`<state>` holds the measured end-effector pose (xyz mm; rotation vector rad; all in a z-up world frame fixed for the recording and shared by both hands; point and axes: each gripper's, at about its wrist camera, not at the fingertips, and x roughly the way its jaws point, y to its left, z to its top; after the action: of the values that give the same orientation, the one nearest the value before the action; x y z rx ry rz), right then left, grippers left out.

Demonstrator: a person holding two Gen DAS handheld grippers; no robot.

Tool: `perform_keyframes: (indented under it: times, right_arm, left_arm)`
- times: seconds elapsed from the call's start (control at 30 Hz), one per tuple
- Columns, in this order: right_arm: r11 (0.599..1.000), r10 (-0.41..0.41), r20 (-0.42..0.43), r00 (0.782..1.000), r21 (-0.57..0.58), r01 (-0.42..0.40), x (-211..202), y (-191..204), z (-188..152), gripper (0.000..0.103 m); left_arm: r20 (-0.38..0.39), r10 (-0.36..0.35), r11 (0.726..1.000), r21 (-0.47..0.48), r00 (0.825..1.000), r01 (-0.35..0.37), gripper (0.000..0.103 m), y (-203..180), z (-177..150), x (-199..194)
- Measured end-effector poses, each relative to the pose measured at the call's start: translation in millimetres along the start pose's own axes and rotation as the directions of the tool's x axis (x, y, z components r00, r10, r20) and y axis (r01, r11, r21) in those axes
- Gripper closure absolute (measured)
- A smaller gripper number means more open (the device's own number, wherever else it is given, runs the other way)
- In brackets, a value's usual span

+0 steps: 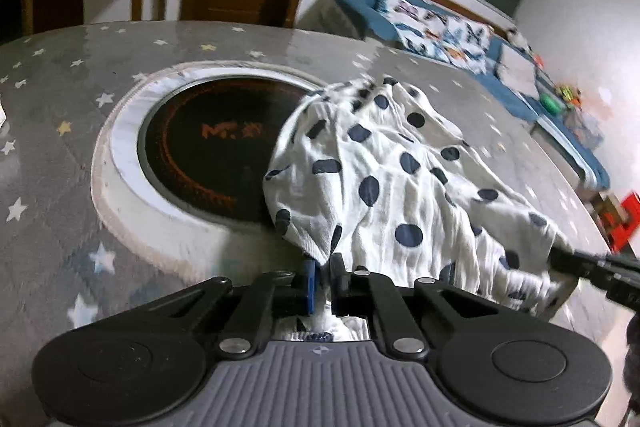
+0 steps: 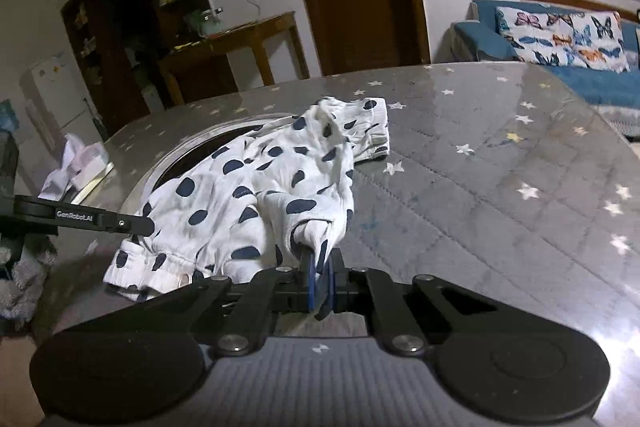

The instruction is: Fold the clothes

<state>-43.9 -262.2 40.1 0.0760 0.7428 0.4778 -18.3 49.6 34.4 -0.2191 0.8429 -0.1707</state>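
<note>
A white garment with dark blue dots (image 1: 400, 179) lies crumpled on a grey star-patterned table (image 1: 60, 99), partly over a round black cooktop (image 1: 212, 147). My left gripper (image 1: 323, 279) is shut on the garment's near edge. The right gripper's finger (image 1: 580, 263) shows at the right edge, touching the cloth. In the right wrist view the same garment (image 2: 248, 195) spreads left of centre. My right gripper (image 2: 322, 279) is shut on a pinched fold of it. The left gripper's finger (image 2: 100, 219) reaches into the cloth from the left.
A white-rimmed round cooktop (image 2: 180, 163) is set in the table (image 2: 480, 187). A pale crumpled cloth (image 2: 76, 163) lies at the table's far left. A blue sofa with butterfly cushions (image 2: 560, 39), a wooden side table (image 2: 240, 43) and a door stand behind.
</note>
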Motion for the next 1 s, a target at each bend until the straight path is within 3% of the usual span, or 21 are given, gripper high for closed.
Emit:
perform_keyframes:
  times: [0.2,0.3,0.37,0.4,0.43,0.47,0.57,0.63,0.83,1.0]
  right_arm:
    - [1.0,0.005,-0.048,0.999,-0.014,-0.006,-26.1,0.2,-14.8,0.094]
    - [0.999,-0.017,-0.057,0.998,-0.035,0.015,-30.8,-0.8,-10.7,0.088]
    - [0.998,-0.036,-0.041,0.999,-0.048,0.034,-32.4,-3.1,-1.0,0.088]
    - [0.998,-0.043,-0.028,0.999,-0.052,0.042,-31.1,-5.0,8.5,0.088]
    - [0.997,-0.05,-0.018,0.999,-0.057,0.048,-28.3,-6.9,16.3,0.088]
    - [0.996,-0.057,-0.007,0.998,-0.067,0.057,-23.9,-7.9,24.5,0.088]
    - [0.994,-0.071,0.013,0.997,-0.087,0.072,-2.9,-13.1,49.8,0.088]
    - [0.993,-0.068,0.024,0.997,-0.092,0.07,16.2,-16.6,68.0,0.088]
    - [0.997,-0.026,0.028,0.999,-0.067,0.028,87.3,-21.9,126.2,0.082]
    - [0.995,-0.03,0.0,1.0,-0.098,0.03,142.4,-16.7,156.0,0.075]
  left_arm:
    - [-0.07,-0.041,0.998,0.034,0.997,0.043,0.093,-7.7,-24.7,-11.9]
    - [-0.056,-0.033,0.998,0.048,0.998,0.035,0.087,-8.4,-21.8,-19.0]
    - [-0.029,-0.021,0.998,0.058,0.999,0.023,0.08,-10.2,-15.8,-24.9]
    - [-0.013,-0.014,0.998,0.064,1.0,0.015,0.07,-11.5,-12.6,-27.6]
    - [0.003,-0.008,0.998,0.07,1.0,0.007,0.053,-12.7,-9.3,-30.2]
    - [0.011,-0.002,0.997,0.071,1.0,0.001,0.049,-13.6,-5.5,-28.2]
    - [0.031,0.015,0.997,0.073,0.999,-0.017,0.045,-16.0,6.3,-20.9]
    - [0.045,0.026,0.997,0.074,0.999,-0.029,0.033,-17.7,14.2,-16.0]
    - [0.085,0.059,0.995,0.076,0.995,-0.066,0.016,-22.6,37.8,-1.3]
    - [0.078,0.078,0.994,0.068,0.994,-0.083,0.009,-19.0,48.3,13.6]
